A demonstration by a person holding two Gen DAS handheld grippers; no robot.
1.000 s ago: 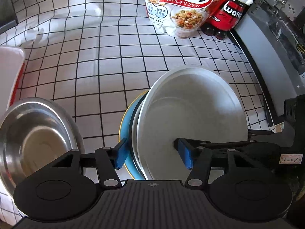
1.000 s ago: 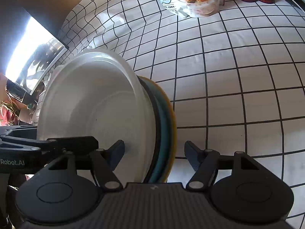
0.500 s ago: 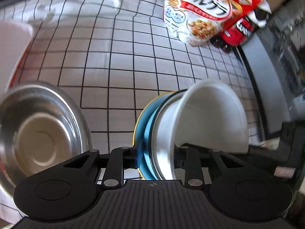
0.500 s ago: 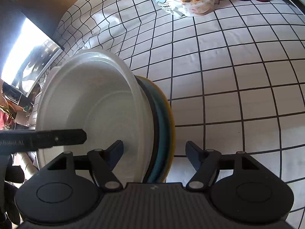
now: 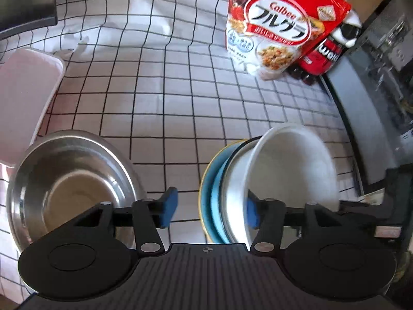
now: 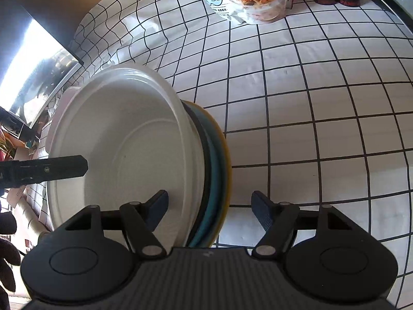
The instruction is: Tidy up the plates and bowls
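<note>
A stack of dishes lies between my two grippers: a white bowl (image 5: 291,170) (image 6: 124,142) on top, then a dark-rimmed plate, a blue plate (image 5: 215,201) (image 6: 214,180) and a yellow plate (image 6: 227,155). My left gripper (image 5: 210,210) straddles the stack's left rim. Its jaws are opening, one pad inside the bowl and the other clear of the yellow rim. My right gripper (image 6: 209,209) straddles the opposite rim, open, with cloth showing between its outer finger and the plates. A steel bowl (image 5: 72,180) sits to the left of the stack.
A checked cloth (image 6: 322,103) covers the table. At the back stand a red cereal bag (image 5: 278,31) and a dark bottle (image 5: 325,54). A pale lidded box (image 5: 23,98) lies far left, and a dark appliance (image 5: 374,90) borders the right edge.
Half a second ago my left gripper was shut on the stack's rim; now its jaws are wide apart again. It has also shifted slightly. The right gripper has kept still.
</note>
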